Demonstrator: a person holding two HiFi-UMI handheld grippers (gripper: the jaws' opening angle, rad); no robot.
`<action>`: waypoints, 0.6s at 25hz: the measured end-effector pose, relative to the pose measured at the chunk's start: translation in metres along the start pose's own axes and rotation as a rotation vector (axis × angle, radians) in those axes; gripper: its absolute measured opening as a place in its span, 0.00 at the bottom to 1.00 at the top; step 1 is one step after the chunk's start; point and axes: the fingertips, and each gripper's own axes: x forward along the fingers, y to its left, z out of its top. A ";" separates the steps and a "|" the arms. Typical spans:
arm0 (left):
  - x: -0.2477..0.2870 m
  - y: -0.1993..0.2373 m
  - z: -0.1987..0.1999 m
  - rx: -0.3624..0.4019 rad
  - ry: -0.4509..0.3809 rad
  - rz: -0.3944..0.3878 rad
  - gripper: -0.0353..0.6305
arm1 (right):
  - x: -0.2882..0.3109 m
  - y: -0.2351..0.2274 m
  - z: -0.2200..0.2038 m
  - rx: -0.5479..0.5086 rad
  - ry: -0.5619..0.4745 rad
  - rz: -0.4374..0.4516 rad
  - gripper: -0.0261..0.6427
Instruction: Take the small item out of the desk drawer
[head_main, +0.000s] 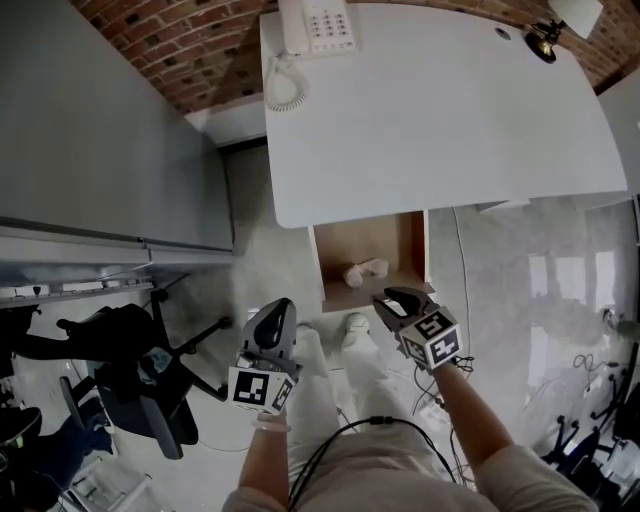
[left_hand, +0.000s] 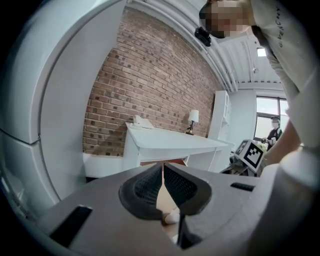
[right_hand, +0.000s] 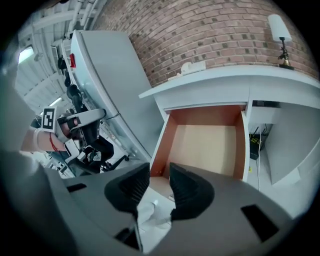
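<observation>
Now right gripper (right_hand: 159, 170) at front edge of open drawer (right_hand: 161, 142), jaws partly apart, gripping nothing. Small white item (head_main: 365, 272) lies in drawer just below them, seemingly lined up for pinch. Left gripper (left_hand: 163, 167) closed, empty, held back, likely to keep clear.

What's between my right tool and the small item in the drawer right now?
Only bare floor of the drawer, in the head view. The right tool, jaws apart, sits at the drawer's front edge, close to the small item.
</observation>
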 end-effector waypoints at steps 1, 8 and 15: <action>0.004 0.000 -0.005 0.007 0.011 -0.019 0.08 | 0.006 -0.003 -0.002 0.000 0.024 -0.005 0.23; 0.034 0.007 -0.041 0.049 0.053 -0.162 0.08 | 0.041 -0.018 -0.008 -0.084 0.133 -0.034 0.24; 0.058 0.015 -0.055 0.084 0.043 -0.214 0.08 | 0.077 -0.019 -0.024 -0.168 0.272 0.030 0.25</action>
